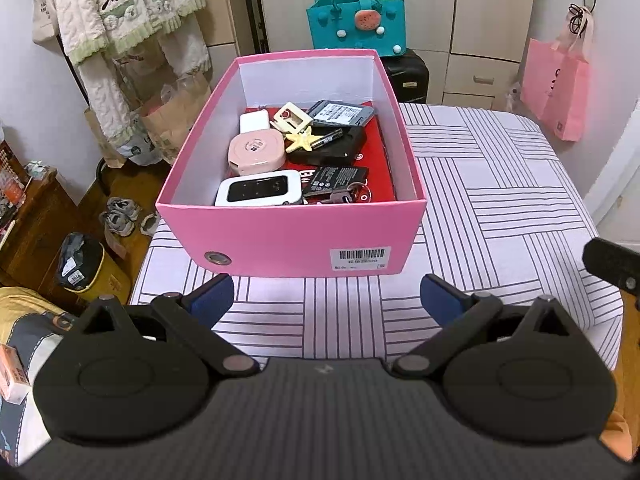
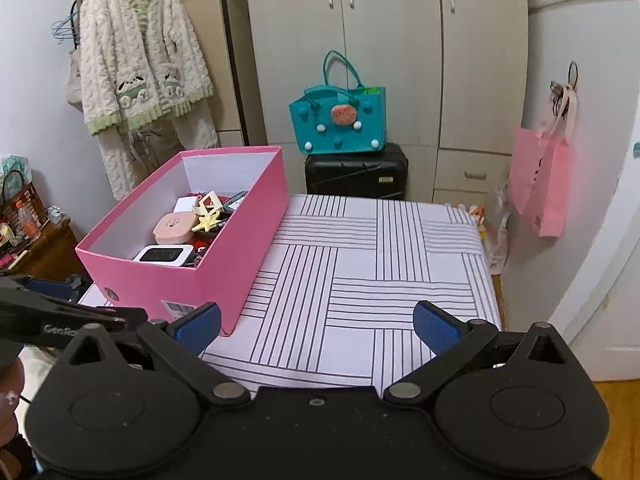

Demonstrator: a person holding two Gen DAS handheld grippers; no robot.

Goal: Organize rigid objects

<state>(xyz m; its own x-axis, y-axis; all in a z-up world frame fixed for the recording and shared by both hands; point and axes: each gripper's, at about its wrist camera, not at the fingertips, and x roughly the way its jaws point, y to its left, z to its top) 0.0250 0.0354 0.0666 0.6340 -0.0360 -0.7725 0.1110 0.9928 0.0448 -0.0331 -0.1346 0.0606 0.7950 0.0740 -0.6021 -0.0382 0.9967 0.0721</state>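
A pink cardboard box (image 1: 296,236) (image 2: 224,264) stands on the striped table top (image 1: 500,200) (image 2: 380,272), at its left side. Inside lie several small rigid items: a white pocket router (image 1: 259,189) (image 2: 164,256), a round pink case (image 1: 256,152) (image 2: 174,228), a cream star (image 1: 305,139) (image 2: 208,222), black batteries (image 1: 334,178), keys (image 1: 344,197) and a red packet (image 1: 376,160). My left gripper (image 1: 326,300) hovers open just before the box's near wall. My right gripper (image 2: 318,326) is open over the bare table, right of the box. Both hold nothing.
A teal felt bag (image 2: 340,120) sits on a black suitcase (image 2: 356,172) behind the table, before a wardrobe (image 2: 384,40). A pink tote (image 2: 544,184) hangs on the right wall. Pyjamas (image 2: 140,72) hang at left over floor clutter and shoes (image 1: 120,216).
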